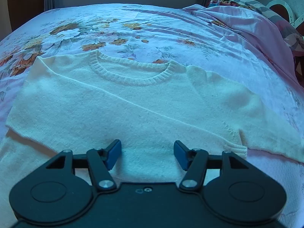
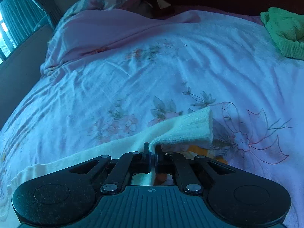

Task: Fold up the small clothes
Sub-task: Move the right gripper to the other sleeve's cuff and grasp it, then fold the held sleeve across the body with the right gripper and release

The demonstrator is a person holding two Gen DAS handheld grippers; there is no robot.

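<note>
**Right gripper pinches sleeve cuff, left hangs spread over sweater**

A white sweater (image 1: 133, 102) lies flat on the flowered bed sheet (image 1: 171, 38), its collar toward the far edge of the bed. The left gripper (image 1: 147, 154) hovers over the sweater's lower part, fingers wide apart and holding nothing. The right gripper (image 2: 152, 154) is clenched on the ribbed sleeve cuff (image 2: 190, 129), lifted off the sheet. A green cloth (image 2: 283, 30) lies at the bed's far right corner.
</note>
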